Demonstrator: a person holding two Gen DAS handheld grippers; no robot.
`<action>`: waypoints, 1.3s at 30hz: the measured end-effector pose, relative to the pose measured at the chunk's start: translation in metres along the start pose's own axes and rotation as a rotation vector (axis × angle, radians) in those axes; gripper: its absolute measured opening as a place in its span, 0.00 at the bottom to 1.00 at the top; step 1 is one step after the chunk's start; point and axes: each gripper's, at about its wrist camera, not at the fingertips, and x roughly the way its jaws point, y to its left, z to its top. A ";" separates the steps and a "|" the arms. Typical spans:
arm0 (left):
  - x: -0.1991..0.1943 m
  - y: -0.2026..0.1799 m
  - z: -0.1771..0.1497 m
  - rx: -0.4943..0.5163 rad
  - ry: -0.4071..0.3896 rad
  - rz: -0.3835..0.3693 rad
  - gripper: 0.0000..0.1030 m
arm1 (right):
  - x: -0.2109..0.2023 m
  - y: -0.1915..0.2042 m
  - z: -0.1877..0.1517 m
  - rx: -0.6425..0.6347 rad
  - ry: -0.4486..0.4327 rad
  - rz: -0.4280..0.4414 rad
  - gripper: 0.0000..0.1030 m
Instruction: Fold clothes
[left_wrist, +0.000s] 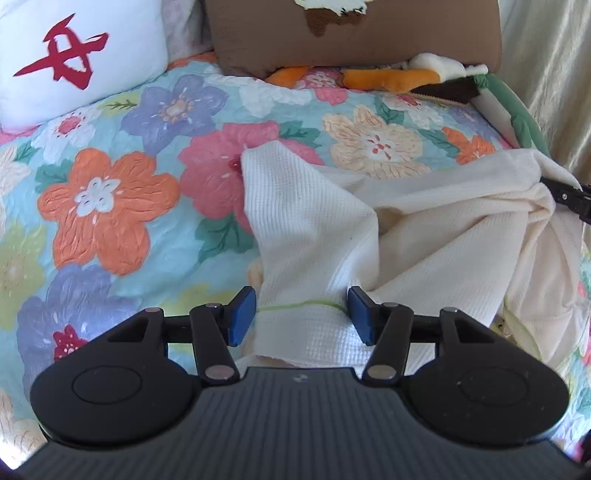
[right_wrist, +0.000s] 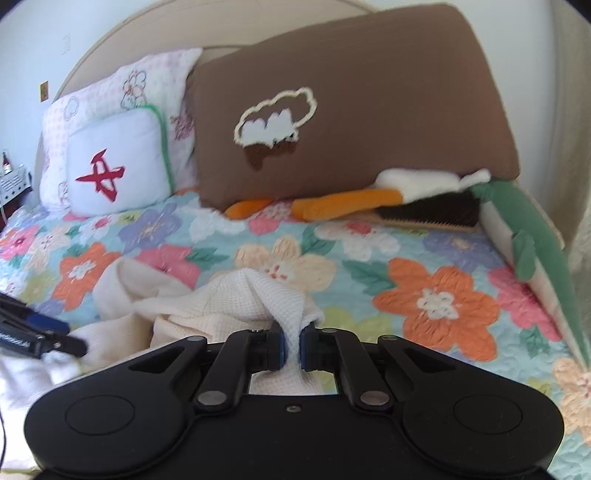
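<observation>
Cream waffle-weave garment (left_wrist: 424, 236), floral quilt (left_wrist: 110, 206), brown pillow (right_wrist: 369, 122), possibly embroidered.

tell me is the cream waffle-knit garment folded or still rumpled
Rumpled: the cream waffle-knit garment lies bunched on the floral quilt, one end pinched in the right gripper.

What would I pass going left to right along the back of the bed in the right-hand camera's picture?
White cushion with a red mark → big brown pillow → orange plush → dark brush → green plush toy along the right edge.
</observation>
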 end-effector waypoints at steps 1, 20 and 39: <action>-0.003 0.004 -0.001 -0.003 -0.007 0.006 0.54 | -0.002 0.002 0.001 -0.015 -0.022 -0.021 0.07; 0.007 0.026 -0.028 0.054 -0.075 -0.060 0.76 | 0.045 -0.024 -0.036 0.089 0.166 -0.083 0.09; -0.013 0.066 0.064 -0.026 -0.278 0.359 0.56 | 0.035 -0.021 -0.023 0.148 0.076 -0.181 0.45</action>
